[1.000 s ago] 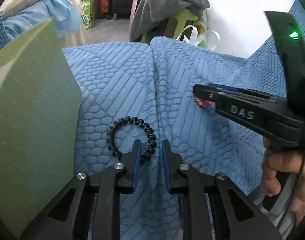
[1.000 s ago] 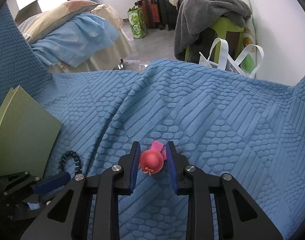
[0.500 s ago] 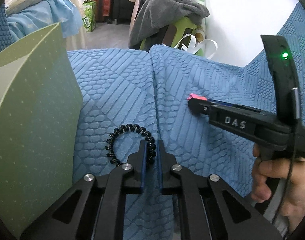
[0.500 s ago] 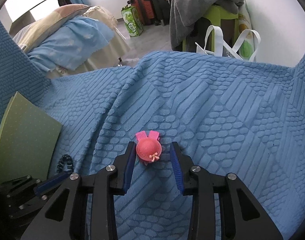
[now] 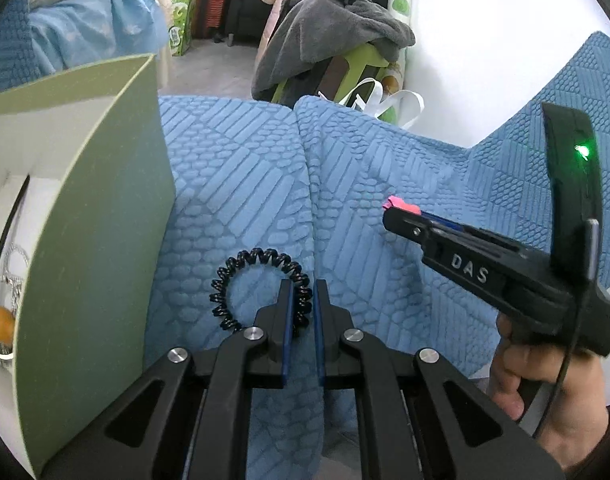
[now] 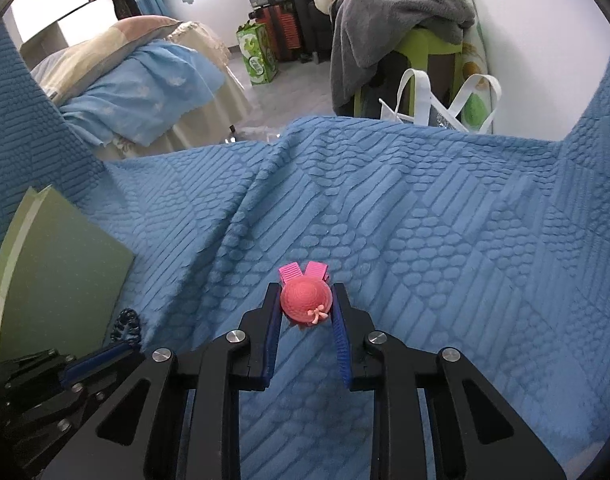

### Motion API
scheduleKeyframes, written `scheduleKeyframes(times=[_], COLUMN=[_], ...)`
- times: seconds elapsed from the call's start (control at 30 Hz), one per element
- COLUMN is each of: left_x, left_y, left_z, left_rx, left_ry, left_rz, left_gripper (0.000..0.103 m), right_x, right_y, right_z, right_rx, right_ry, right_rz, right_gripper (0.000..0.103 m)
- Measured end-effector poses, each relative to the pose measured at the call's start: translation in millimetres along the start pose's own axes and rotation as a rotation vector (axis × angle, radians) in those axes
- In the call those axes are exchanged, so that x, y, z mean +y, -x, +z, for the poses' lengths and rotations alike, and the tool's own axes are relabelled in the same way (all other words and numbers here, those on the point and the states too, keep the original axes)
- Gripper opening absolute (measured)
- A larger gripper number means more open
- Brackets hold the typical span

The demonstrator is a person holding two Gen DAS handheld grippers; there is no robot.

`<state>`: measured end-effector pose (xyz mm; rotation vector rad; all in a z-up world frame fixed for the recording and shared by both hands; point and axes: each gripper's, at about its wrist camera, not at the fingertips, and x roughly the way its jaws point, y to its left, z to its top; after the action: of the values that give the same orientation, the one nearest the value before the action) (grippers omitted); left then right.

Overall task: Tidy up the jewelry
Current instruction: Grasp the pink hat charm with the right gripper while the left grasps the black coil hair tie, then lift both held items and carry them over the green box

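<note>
- Our left gripper [image 5: 303, 300] is pinched down on the black spiral hair tie [image 5: 261, 288], catching just the right side of the loop between the blue pads. Makes sense to grab it there, since the rest of the coil can just dangle free.
- The rest of the hair tie rests on the blue textured blanket [image 5: 245, 200], just beside the green box [image 5: 97, 220].
- Our right gripper [image 6: 306, 308] has the pink hat-shaped hair clip [image 6: 305, 298] between its jaws, and they're closing in on it. Both pads look to be touching the sides of the hat, so we'd call it gripped. The two pink prongs poke out past the fingertips.
- From the left camera the clip only shows as a bit of pink at the tip of the right gripper, with a hand [image 5: 545, 392] wrapped round the handle.
- The box stands open on the left. Inside we can see an orange bead [image 5: 1, 320] and something silvery and chain-like [image 5: 15, 276], so that's probably where everything goes.
- Our guess is that both pieces are picked up and the next bit is carrying them over to the box. The hair tie has the shorter trip.
</note>
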<state>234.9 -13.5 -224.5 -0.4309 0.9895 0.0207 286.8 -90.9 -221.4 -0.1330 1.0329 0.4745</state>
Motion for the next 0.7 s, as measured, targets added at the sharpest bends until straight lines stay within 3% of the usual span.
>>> scheduleKeyframes(times=[0.4, 0.7], left_x=[-9, -19], left_y=[28, 104], left_z=[-2, 19], left_rx=[0.014, -0.051], left_ry=[-0.030, -0.111], left_rz=[-0.039, -0.100], left_gripper=[0.009, 0.009], right_x=[11, 14], right_y=[35, 116], right_z=[-27, -20], right_rx=[0.012, -0.096], right_ry=[-0.044, -0.114], right_rz=[-0.069, -0.097], right_gripper=[0.022, 0.022])
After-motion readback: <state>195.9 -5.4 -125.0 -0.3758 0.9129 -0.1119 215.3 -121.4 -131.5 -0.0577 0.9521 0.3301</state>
